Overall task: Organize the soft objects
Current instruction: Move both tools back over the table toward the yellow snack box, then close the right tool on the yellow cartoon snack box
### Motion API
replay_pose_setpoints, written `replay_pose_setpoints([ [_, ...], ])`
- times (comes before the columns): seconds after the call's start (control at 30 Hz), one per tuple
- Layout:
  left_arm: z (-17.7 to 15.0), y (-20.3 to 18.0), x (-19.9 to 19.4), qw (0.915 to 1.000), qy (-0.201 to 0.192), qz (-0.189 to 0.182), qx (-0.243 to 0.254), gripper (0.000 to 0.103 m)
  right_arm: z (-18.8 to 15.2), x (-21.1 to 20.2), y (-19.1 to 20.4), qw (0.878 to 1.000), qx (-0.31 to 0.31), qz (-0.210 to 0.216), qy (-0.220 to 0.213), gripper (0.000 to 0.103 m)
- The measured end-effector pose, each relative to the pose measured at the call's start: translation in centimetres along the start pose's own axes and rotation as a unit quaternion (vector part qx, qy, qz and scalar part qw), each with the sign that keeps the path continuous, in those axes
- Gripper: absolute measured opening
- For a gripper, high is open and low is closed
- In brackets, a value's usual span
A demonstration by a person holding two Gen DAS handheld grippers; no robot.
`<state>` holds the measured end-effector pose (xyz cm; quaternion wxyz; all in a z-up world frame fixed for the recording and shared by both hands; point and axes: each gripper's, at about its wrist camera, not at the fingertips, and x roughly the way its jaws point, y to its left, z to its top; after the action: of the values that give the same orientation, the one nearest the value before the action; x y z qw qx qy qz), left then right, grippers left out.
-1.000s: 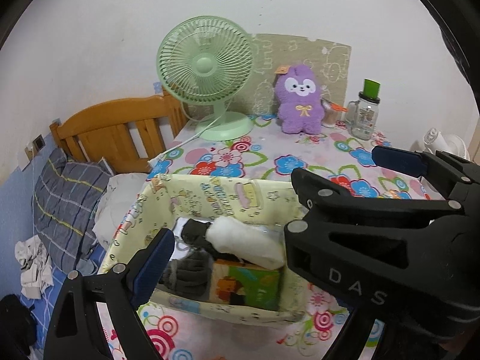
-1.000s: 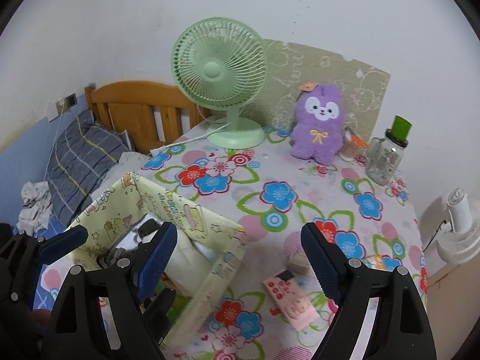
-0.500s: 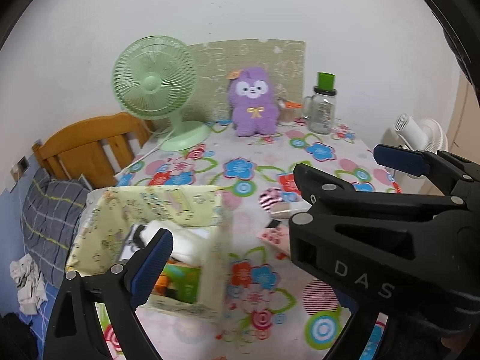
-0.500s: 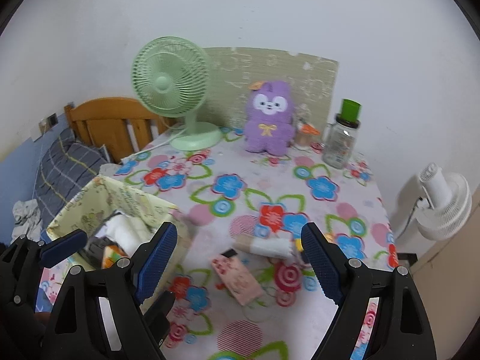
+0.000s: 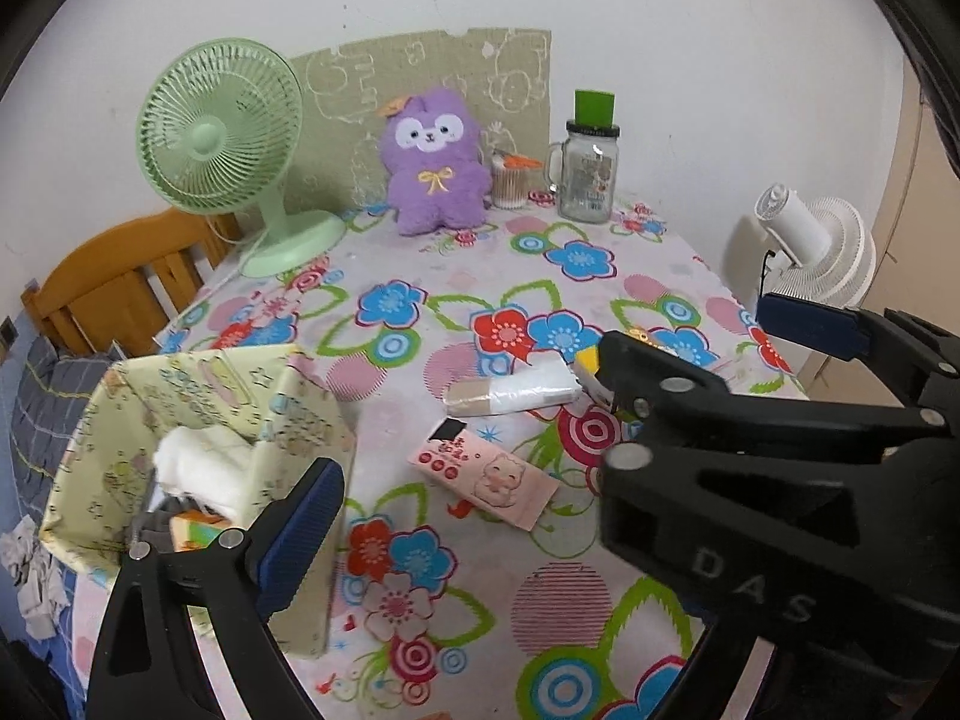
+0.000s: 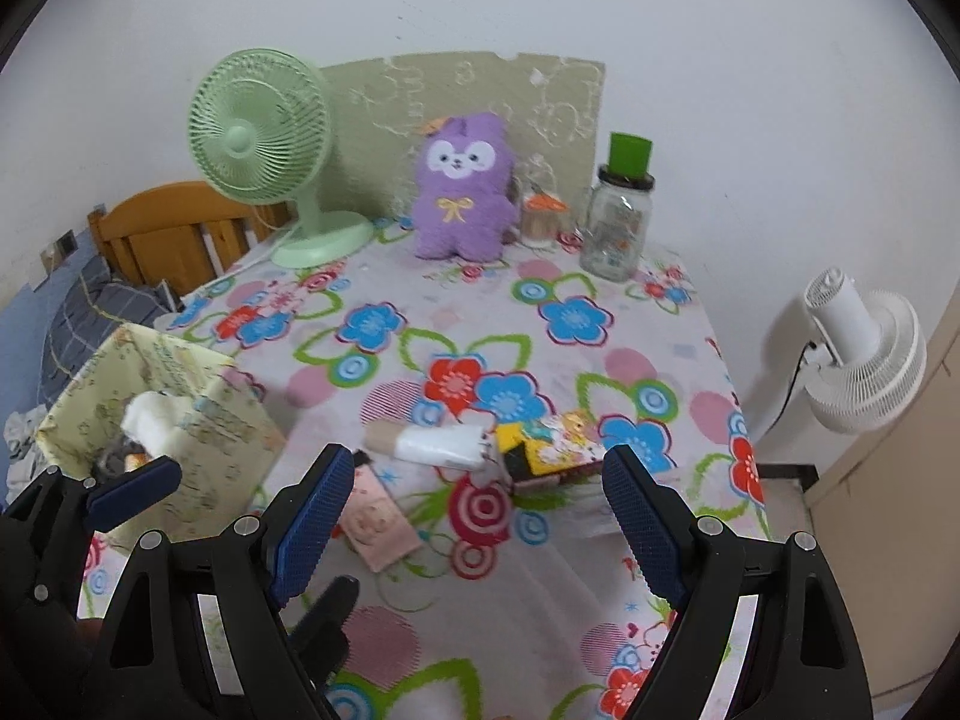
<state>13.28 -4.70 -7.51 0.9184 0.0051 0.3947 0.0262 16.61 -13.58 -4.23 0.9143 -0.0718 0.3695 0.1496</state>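
A yellow fabric bin (image 5: 198,414) (image 6: 198,420) sits at the table's left edge, holding a white rolled cloth (image 5: 204,468) and other soft items. A white pack with a tan end (image 5: 510,393) (image 6: 432,444), a pink tissue pack (image 5: 486,474) (image 6: 378,519) and a yellow printed pack (image 6: 558,438) lie mid-table. A purple plush (image 5: 435,162) (image 6: 462,180) stands at the back. My left gripper (image 5: 540,432) is open and empty above the packs. My right gripper (image 6: 474,522) is open and empty, just short of them.
A green desk fan (image 5: 222,138) (image 6: 264,138) stands back left, a glass jar with green lid (image 5: 591,168) (image 6: 618,222) and a small cup (image 5: 510,180) back right. A white fan (image 6: 864,354) stands off the table's right edge. A wooden bed frame (image 5: 120,282) is left.
Both grippers have swung right from above the bin toward the middle of the table. The packs on the tablecloth have come into view. Both stay open and empty.
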Motion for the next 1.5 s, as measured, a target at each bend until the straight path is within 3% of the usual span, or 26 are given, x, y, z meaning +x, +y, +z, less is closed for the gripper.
replay_pose_setpoints([
  [0.5,-0.2,-0.7,6.6,0.9986,0.054,0.0,-0.001,0.097,-1.4,6.6,-2.3,0.998,0.009,-0.001,0.056,0.087],
  [1.0,-0.5,0.3,10.4,0.9957,0.09,0.002,-0.023,0.097,-1.8,12.1,-2.6,0.995,0.005,-0.006,0.096,0.087],
  [1.33,-0.9,0.5,11.4,0.9942,0.103,-0.002,-0.032,0.089,-1.1,12.5,-3.1,0.996,0.003,-0.023,0.09,0.087],
  [1.5,-0.8,0.7,11.1,0.9943,0.1,-0.001,-0.039,0.072,-0.8,13.0,-4.0,0.994,0.007,-0.053,0.09,0.087],
])
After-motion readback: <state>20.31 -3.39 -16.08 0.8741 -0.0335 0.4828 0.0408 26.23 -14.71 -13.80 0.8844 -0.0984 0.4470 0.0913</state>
